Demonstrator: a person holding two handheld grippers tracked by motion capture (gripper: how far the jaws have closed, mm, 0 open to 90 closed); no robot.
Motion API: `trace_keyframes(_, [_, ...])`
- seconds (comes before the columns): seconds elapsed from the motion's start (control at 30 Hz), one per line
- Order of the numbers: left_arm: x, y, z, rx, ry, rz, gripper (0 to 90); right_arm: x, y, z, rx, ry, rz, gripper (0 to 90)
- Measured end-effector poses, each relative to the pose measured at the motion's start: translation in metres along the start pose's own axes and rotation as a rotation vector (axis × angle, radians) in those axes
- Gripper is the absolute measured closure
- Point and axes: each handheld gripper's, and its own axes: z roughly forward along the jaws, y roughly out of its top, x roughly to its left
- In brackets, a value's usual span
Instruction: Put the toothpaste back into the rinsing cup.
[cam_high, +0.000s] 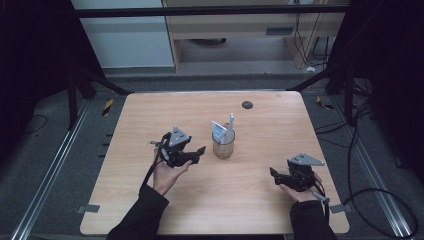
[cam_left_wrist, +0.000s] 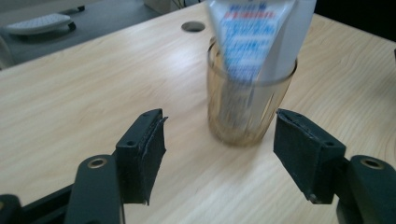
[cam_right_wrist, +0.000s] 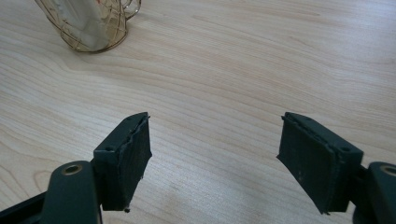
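Left gripper (cam_high: 200, 151) sits just left of the cup (cam_high: 223, 145), jaws wide apart and nothing between them. In the left gripper view the cup (cam_left_wrist: 247, 105) stands straight ahead, just beyond the pads (cam_left_wrist: 144, 154), slightly toward the right jaw. So that's the line that matters: cup dead in front of the left fingers, close, not touched.

The cup is upright near the table's (cam_high: 150, 210) middle, clear amber glass. 2 things stand in it: a white tube (cam_high: 220, 132) with blue print, wide crimped end up, and a slim white stick (cam_high: 231, 122) that could be a toothbrush, too small to tell. Both long axes run near vertical, leaning a little.

Right gripper (cam_high: 274, 174) rests low at the near right, well apart from the cup, jaws also spread with only bare wood between them. In the right gripper view the cup (cam_right_wrist: 88, 28) shows far up and to the left.

Left hand is clearly nearer. My read: any grab on the cup or its contents falls to the left.
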Motion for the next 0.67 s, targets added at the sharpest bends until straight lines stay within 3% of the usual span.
trace_keyframes(0.2, [0.02, -0.035, -0.028, 0.052, 0.05, -0.028, 28.5, 0.0, -0.001, 0.0, 0.001, 0.002, 0.004, 22.2])
trace_keyframes(0.33, [0.032, -0.054, -0.041, 0.06, 0.08, -0.079, 25.9, 0.0, -0.003, 0.001, 0.008, -0.001, 0.005, 20.7])
trace_keyframes(0.67, [0.057, -0.102, -0.056, 0.156, 0.161, -0.135, 23.7, -0.001, -0.005, 0.0, 0.011, -0.006, 0.002, 18.7])
